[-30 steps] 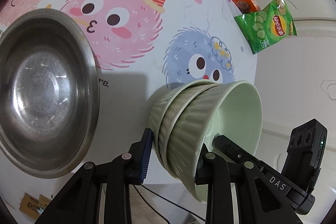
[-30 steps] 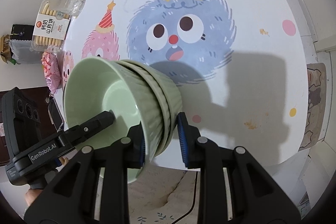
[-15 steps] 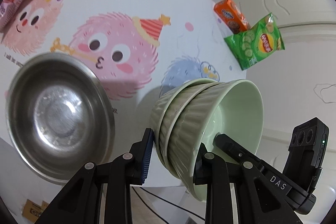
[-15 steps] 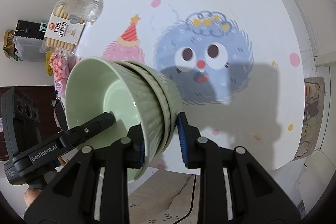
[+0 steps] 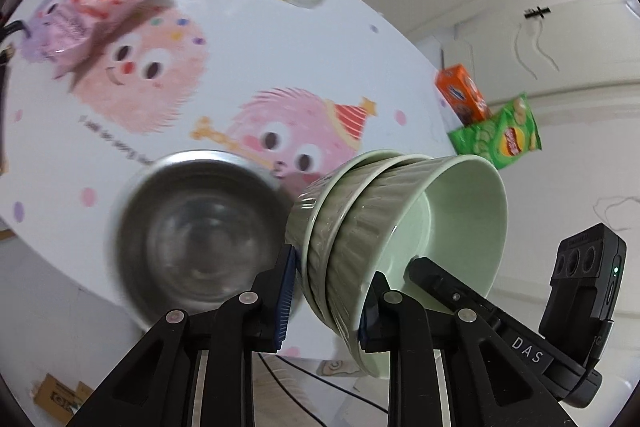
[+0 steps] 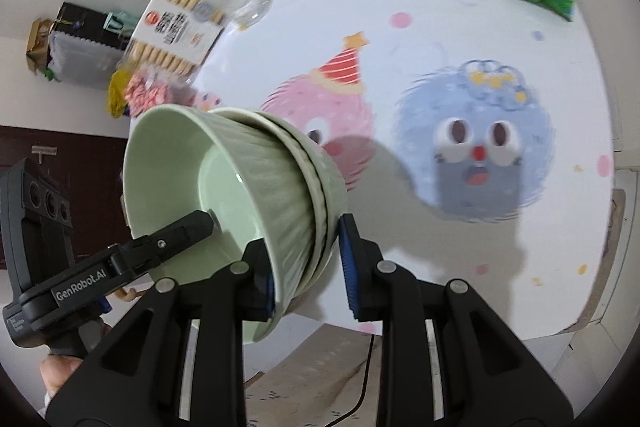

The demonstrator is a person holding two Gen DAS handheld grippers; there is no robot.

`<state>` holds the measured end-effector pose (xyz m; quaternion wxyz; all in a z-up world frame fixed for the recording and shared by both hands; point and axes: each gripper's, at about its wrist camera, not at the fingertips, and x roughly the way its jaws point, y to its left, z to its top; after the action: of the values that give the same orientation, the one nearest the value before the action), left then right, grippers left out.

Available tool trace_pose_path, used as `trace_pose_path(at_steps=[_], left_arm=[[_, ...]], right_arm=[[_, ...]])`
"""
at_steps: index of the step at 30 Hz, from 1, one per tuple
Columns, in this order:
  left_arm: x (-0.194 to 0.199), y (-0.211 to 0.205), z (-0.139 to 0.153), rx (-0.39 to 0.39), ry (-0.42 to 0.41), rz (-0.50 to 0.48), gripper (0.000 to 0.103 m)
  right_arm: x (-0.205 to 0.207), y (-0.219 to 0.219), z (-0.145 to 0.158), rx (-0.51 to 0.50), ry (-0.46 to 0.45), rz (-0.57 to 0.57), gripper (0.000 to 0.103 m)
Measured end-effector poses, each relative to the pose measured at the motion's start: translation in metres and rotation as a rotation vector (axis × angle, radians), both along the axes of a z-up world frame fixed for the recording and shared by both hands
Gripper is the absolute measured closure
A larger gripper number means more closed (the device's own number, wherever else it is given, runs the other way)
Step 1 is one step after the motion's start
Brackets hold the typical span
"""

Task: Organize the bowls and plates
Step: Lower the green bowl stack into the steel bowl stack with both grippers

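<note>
Since the earlier frame we have carried the nested bowls [image 5: 384, 227] higher above the table [image 5: 320, 59]; the steel bowl [image 5: 192, 239] now sits lower left. Left jaws have just been closing on the rim. Both grippers, left [image 5: 324, 295] and right [image 6: 306, 263], pinch opposite rims, stack tilted. Uneven hand motion could separate the bowls or slip the glazed rim.

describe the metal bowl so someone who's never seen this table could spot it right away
Start at the round white table printed with fuzzy cartoon monsters. Near its edge, just below the pink monster in a striped party hat, sits the wide, shallow stainless steel bowl. It is the only shiny grey metal dish; the nested pale green ribbed ceramic bowls beside it are held up in the tongs.
</note>
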<state>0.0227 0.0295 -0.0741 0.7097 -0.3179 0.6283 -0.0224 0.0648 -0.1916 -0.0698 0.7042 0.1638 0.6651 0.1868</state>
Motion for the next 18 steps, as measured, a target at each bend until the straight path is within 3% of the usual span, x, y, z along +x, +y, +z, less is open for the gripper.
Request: trace_pose_path(at_steps=[8,18], left_arm=[[-0.036,0.053,-0.011,0.017,0.031,0.077,0.079],[-0.054,0.069,-0.066,-0.003,0.095,0.116,0.08]], right_arm=[[-0.017,0.063,-0.01,0.014,0.024,0.111,0.074],[-0.033,0.095,-0.06,-0.021,0.095,0.15,0.074]])
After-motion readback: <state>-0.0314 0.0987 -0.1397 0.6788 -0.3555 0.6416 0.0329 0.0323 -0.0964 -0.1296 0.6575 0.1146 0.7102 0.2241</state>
